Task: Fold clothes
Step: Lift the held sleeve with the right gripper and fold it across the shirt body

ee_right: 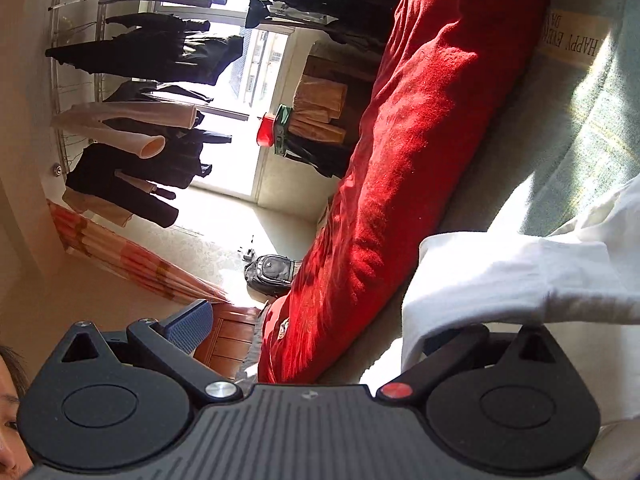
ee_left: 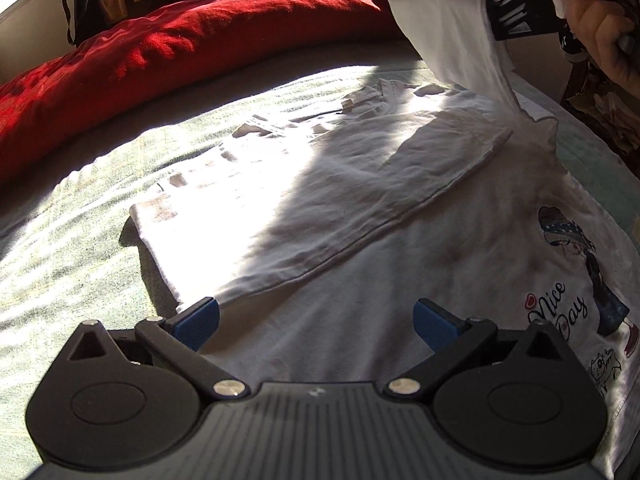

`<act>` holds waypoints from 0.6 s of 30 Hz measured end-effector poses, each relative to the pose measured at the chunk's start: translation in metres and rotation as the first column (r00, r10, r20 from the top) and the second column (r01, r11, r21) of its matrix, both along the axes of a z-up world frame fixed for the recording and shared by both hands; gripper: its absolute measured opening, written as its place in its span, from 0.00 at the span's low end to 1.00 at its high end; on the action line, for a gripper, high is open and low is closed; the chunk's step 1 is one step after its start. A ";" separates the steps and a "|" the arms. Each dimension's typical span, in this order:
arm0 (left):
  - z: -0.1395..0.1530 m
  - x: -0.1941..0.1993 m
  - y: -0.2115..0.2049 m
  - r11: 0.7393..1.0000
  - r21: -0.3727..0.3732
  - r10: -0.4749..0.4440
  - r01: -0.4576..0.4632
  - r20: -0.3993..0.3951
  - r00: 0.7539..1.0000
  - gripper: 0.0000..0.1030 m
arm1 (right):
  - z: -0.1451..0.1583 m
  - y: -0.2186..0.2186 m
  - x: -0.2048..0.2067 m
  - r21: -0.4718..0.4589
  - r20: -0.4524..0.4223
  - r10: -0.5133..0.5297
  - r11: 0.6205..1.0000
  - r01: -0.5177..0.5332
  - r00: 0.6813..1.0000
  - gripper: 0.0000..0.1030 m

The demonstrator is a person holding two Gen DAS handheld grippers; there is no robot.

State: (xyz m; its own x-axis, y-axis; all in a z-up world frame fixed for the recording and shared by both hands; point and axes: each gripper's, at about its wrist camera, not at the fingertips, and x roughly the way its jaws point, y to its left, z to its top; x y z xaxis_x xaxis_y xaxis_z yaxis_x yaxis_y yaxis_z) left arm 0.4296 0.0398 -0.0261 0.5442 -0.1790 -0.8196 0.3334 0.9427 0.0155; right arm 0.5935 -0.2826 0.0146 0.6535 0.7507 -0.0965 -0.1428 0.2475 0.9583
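A: Item one, the white T-shirt [ee_left: 360, 208]; where is it lying?

B: It is lying spread on the pale green bedcover [ee_left: 80, 216], directly ahead of the left gripper [ee_left: 316, 320]; one side panel is lying folded over the body, its hem running diagonally just beyond the blue fingertips [ee_left: 200, 316]; a printed girl figure with the words "Nice Day" [ee_left: 560, 308] is showing to the right of the jaws

A: Left jaws?

B: Standing wide apart, holding nothing; the shirt's near edge is passing between and beneath them

A: Item two, the right gripper [ee_left: 516, 16]?

B: In the left wrist view it is hovering far beyond and right of the left jaws, a hand [ee_left: 604, 36] gripping its handle; a white sleeve [ee_left: 448, 36] is hanging raised off the bed at its tip; in its own view the sleeve [ee_right: 500, 276] is draping over the right-hand finger, hiding that pad, while the left-hand blue pad [ee_right: 192, 324] is standing clear of the cloth; the jaws are looking spread, though whether the cloth is pinched I cannot tell

A: Item three, surroundings?

B: A red pillow [ee_left: 180, 52] is lying along the far side beyond both sets of jaws; dark garments [ee_right: 140, 56] are hanging on a rack past the right gripper's left finger; a black backpack [ee_right: 272, 276] is sitting on the floor
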 end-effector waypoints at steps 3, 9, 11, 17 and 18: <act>-0.002 -0.003 0.005 1.000 -0.001 0.011 -0.011 -0.008 1.000 0.99 | 0.000 0.023 0.004 -0.025 0.001 0.049 0.998 -0.049 0.999 1.00; -0.006 -0.009 0.009 1.000 -0.003 0.016 -0.017 -0.025 1.000 0.99 | -0.019 0.069 0.005 -0.077 -0.044 0.161 0.983 -0.164 0.986 1.00; -0.007 -0.011 0.010 1.000 -0.003 0.016 -0.017 -0.028 0.999 0.99 | -0.027 0.079 0.005 -0.094 -0.068 0.188 0.977 -0.194 0.980 1.00; -0.011 -0.013 0.010 1.000 -0.011 0.020 -0.020 -0.039 0.999 0.99 | -0.034 0.109 -0.003 -0.238 -0.103 0.281 0.925 -0.298 0.954 1.00; -0.012 -0.013 0.010 1.000 -0.012 0.019 -0.020 -0.041 0.999 0.99 | -0.034 0.115 -0.005 -0.280 -0.107 0.304 0.904 -0.322 0.947 1.00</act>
